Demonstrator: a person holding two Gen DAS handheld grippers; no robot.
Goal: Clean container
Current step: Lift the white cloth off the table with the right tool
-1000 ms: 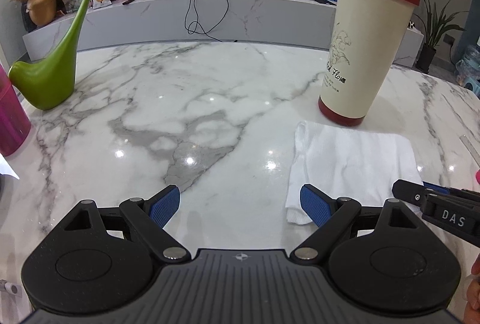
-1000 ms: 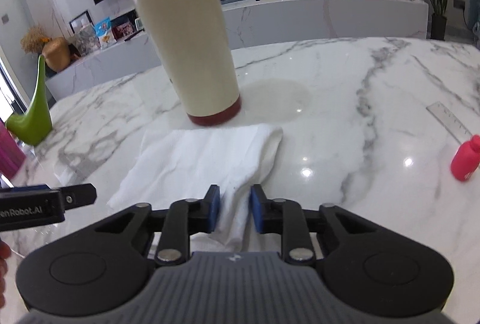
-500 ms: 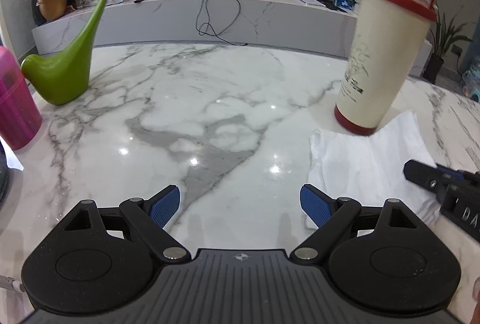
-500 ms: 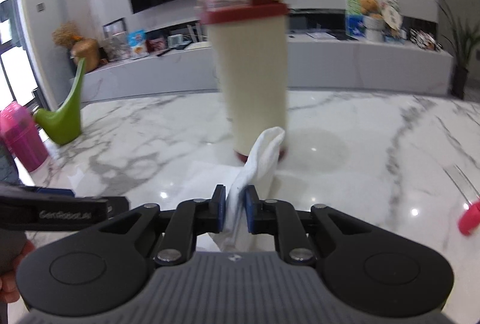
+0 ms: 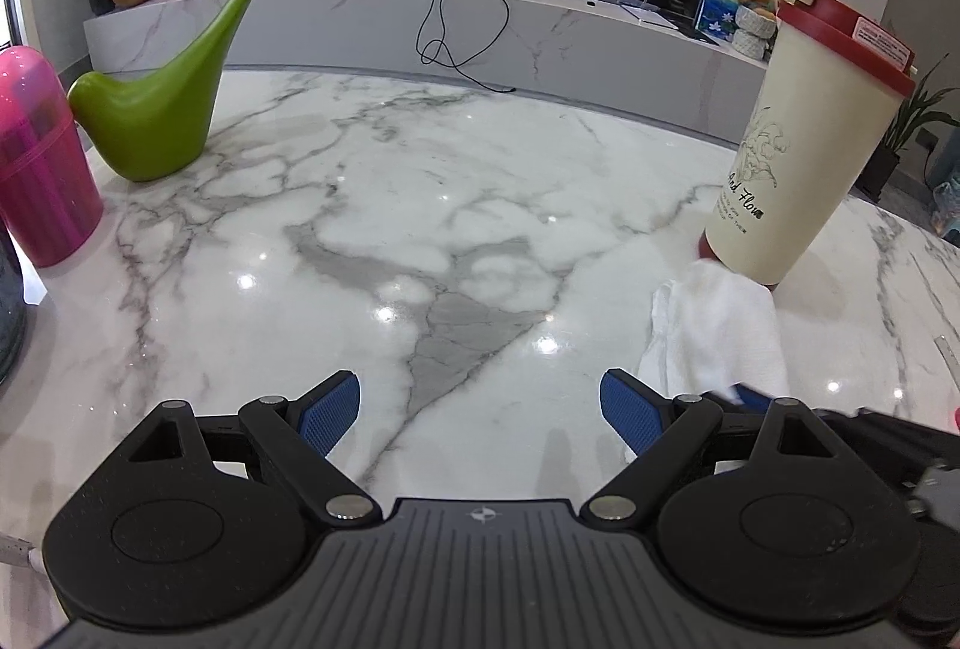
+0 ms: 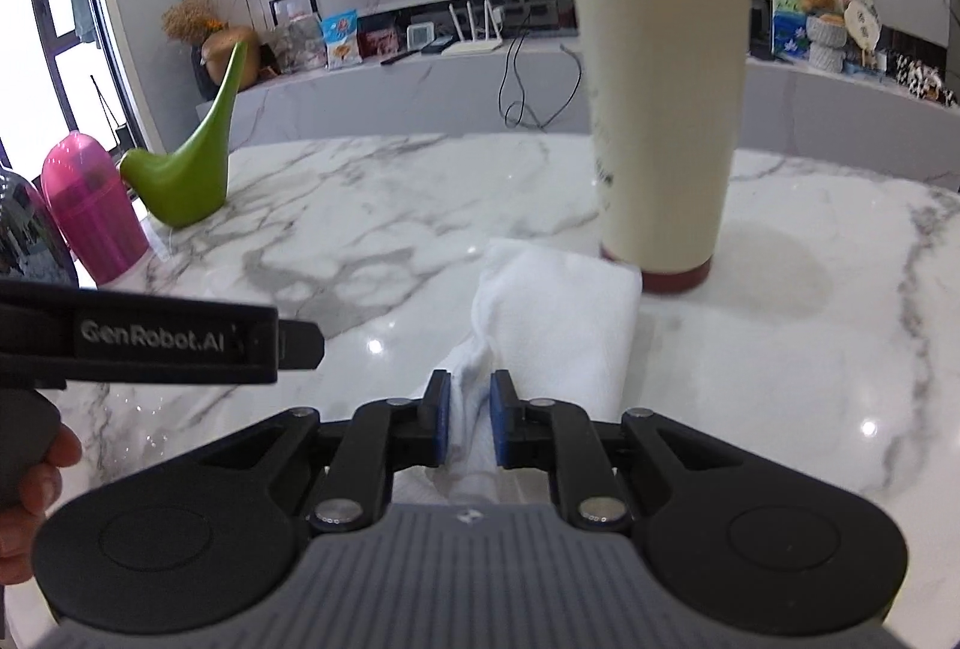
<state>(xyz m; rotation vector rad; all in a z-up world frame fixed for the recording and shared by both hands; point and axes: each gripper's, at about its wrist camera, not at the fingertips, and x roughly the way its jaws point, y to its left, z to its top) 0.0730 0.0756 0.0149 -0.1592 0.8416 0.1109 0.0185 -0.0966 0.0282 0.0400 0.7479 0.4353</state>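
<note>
The right claw (image 6: 467, 424) is clamping a bunched fold of the white cloth (image 6: 558, 313) between its blue pads (image 6: 441, 424), and the rest of the cloth is draping forward from the claw toward the foot of the cup (image 6: 660, 108). The cloth is probably being pinched at one gathered edge so that a loose, broad flap is hanging free to wipe with, rather than a tight wad.

The cup, the container to be cleaned, is standing upright on the marble tabletop (image 6: 360, 217), ahead of the right claw and a little to its right; its red lid is on and its red base is sitting just beyond the far edge of the cloth. Whether cloth and base are touching I cannot tell. In the left wrist view the same cup (image 5: 798, 132) is standing far ahead and well to the right of the left claw (image 5: 480, 409).

The left claw is hovering with its fingers wide apart and nothing between them, over bare marble. That opening looks like preparation: it is likely waiting to close around the cup's body and steady it while the cloth does the rubbing, since a tall narrow cup would tip or slide under a sideways wipe.

Well off to the left of both claws, a green watering can (image 5: 162, 96) and a pink container (image 5: 42, 163) are standing out of the working path.
</note>
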